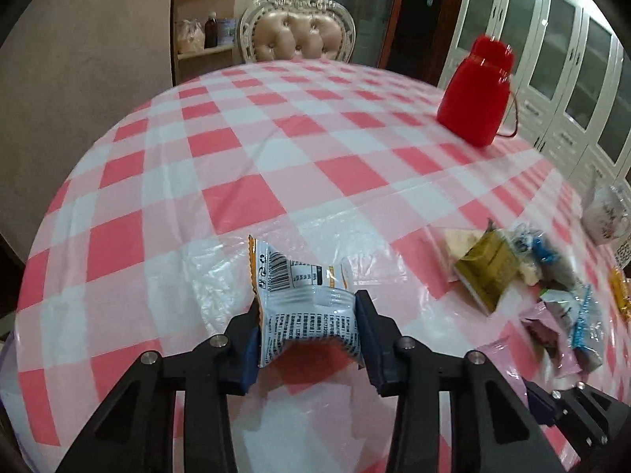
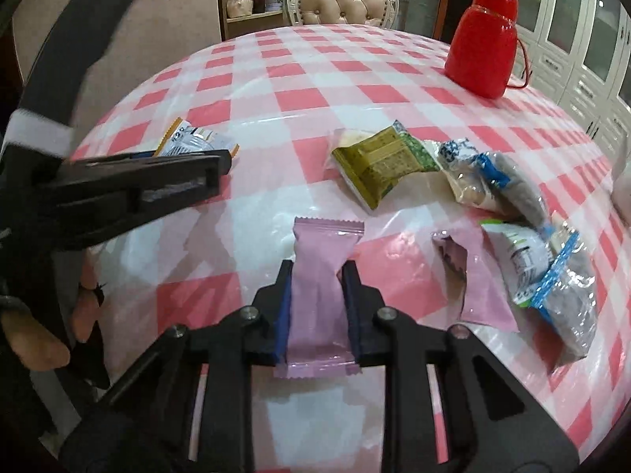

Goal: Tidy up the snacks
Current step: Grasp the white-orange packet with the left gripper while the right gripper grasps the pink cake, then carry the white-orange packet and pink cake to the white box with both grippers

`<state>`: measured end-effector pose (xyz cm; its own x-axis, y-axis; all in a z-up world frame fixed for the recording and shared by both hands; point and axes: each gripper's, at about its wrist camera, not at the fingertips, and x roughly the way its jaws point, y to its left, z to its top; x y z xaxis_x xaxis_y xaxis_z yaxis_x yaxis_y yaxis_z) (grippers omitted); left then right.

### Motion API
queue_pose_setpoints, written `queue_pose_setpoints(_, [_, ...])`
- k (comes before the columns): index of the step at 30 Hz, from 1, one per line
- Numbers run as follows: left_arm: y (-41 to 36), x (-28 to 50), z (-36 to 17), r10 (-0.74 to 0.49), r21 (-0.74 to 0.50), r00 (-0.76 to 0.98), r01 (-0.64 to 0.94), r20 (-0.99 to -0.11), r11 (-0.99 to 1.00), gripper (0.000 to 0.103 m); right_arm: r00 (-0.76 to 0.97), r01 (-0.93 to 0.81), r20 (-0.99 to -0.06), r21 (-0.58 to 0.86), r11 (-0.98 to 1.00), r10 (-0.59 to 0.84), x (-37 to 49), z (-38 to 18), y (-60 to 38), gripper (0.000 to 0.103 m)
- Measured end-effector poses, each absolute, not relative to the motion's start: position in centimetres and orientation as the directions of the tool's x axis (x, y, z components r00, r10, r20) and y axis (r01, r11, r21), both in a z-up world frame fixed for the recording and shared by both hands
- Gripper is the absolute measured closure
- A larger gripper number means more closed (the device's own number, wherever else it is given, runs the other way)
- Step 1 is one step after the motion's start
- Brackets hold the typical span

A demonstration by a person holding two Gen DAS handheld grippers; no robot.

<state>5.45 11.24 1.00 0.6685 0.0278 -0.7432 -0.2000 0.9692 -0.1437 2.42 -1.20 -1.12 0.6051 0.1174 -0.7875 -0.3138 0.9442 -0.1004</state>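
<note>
**Both grippers clamped on snack packets above the checked bench**

Left gripper (image 1: 307,307): its black fingers with blue pads are clenched on a white crinkled snack packet with orange trim and a barcode (image 1: 303,295). The pads press the packet's lower half from both sides, denting it. The packet's upper half, with the barcode, sticks out past the fingertips; its bottom corner hangs between the fingers toward the camera. In the right wrist view the same packet shows beyond the left gripper's dark fingers, at the left side of the bench.

Right gripper (image 2: 317,272): fingers clenched on a mauve, oblong foil snack packet with crimped ends (image 2: 319,287). The packet lies lengthwise along the fingers; the pads squeeze its middle from both sides. The far crimped end extends past the fingertips, the near crimped end lies back between the finger arms.

Bench: a round bench under a pink-and-white checked plastic cloth (image 2: 276,79). Loose snacks lie to the right of the right gripper:
- an olive-green packet (image 2: 378,161), tilted, resting on a pale packet behind it
- a clear packet with blue print (image 2: 485,173), just beside the green one
- a second mauve packet (image 2: 481,287), lying flat
- a white-and-green packet (image 2: 520,260) touching a clear blue-edged bag (image 2: 568,295)

A red plastic jar with a lid and thin handle (image 2: 483,39) stands upright at the far right of the bench, well apart from the snacks. A tufted beige chair with a white carved frame (image 2: 341,0) stands behind the bench.
</note>
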Motion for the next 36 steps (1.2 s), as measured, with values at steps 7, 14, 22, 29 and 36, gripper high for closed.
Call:
queue_pose_setpoints(7, [12.4, 3.1, 2.0, 0.004, -0.211, 0.715, -0.212, -0.699, 0.954, 0.060, 0.585, -0.328, -0.775, 0.046, 0.944, 0.241, 2.2, -0.7, -2.2, 0.075])
queue_pose_setpoints(14, [14.8, -0.2, 2.7, 0.013, -0.264, 0.739, -0.257, -0.673, 0.930, 0.060, 0.530, -0.395, -0.767, 0.154, 0.906, 0.362, 1.7, -0.7, 0.3, 0.075])
queue_pose_setpoints(22, [17.8, -3.3, 2.8, 0.103, -0.201, 0.727, -0.318, -0.679, 0.927, 0.060, 0.530, -0.455, -0.759, 0.121, 0.882, 0.378, 0.7, -0.4, 4.2, 0.075])
queue_pose_setpoints(29, [20.3, -6.0, 2.3, 0.150, -0.178, 0.724, -0.356, -0.673, 0.917, 0.060, 0.512, -0.493, -0.761, 0.119, 0.862, 0.398, 0.4, -0.7, 7.1, 0.076])
queue_pose_setpoints(36, [22.6, -8.6, 2.4, 0.189, -0.170, 0.728, -0.389, -0.659, 0.906, 0.060, 0.506, -0.537, -0.746, 0.120, 0.835, 0.433, -0.3, -0.6, 10.4, 0.076])
